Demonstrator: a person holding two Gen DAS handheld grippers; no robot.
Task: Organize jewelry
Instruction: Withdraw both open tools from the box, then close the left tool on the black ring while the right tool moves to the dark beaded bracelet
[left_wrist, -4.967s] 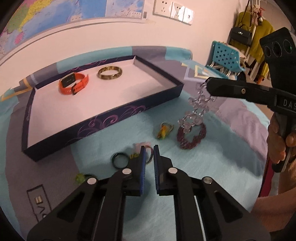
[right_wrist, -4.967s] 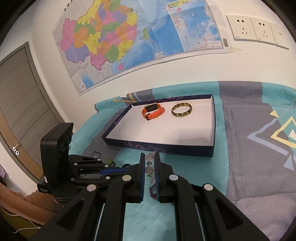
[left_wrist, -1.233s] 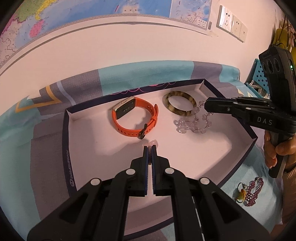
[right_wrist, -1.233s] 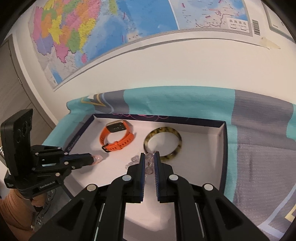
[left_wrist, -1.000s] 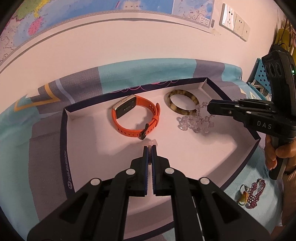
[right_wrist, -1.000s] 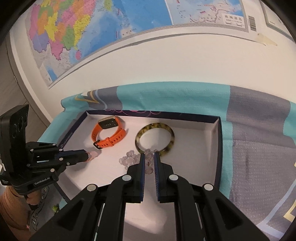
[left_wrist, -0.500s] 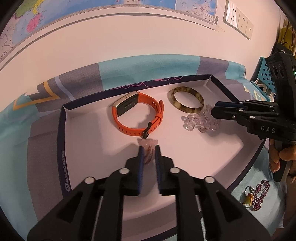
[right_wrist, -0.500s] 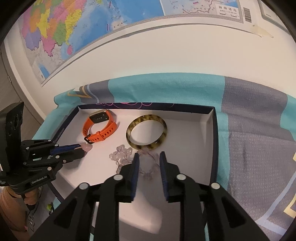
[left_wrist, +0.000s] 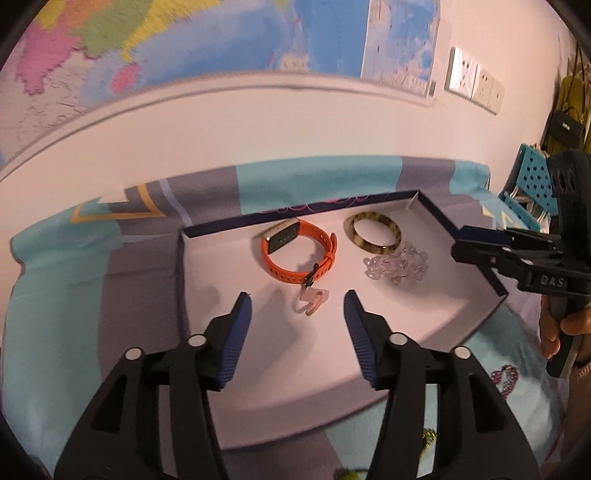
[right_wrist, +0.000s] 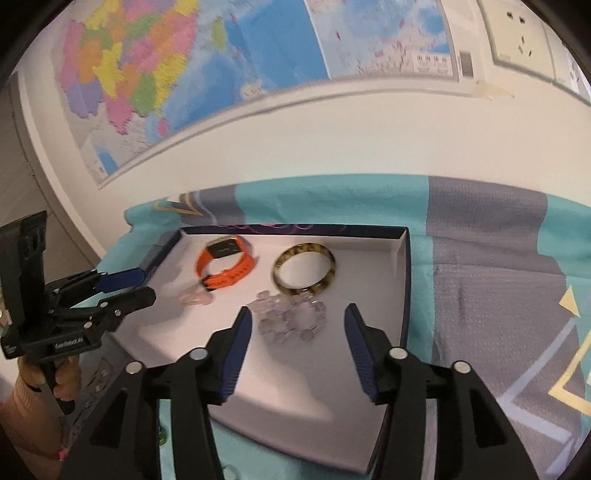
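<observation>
A dark blue tray (left_wrist: 476, 332) (right_wrist: 404, 295) with a white floor holds an orange watch (left_wrist: 295, 254) (right_wrist: 225, 267), a tortoiseshell bangle (left_wrist: 373, 234) (right_wrist: 304, 269), a clear bead bracelet (left_wrist: 397, 266) (right_wrist: 291, 319) and a small pink ring-like piece (left_wrist: 312, 304) (right_wrist: 195, 297). My left gripper (left_wrist: 297, 317) is open and empty, just short of the pink piece. My right gripper (right_wrist: 295, 328) is open and empty, just short of the bead bracelet. Each gripper shows in the other's view, the left (right_wrist: 125, 284) and the right (left_wrist: 476, 245).
The tray rests on a teal and grey patterned cloth (left_wrist: 74, 314) (right_wrist: 498, 295) against a white wall with maps. A dark red bead bracelet (left_wrist: 506, 378) and a yellow-green trinket (left_wrist: 428, 435) lie on the cloth near the tray's front right.
Both grippers have opened wide and drawn back. The pink piece has dropped from the left gripper and the bead bracelet from the right; both now lie on the tray floor.
</observation>
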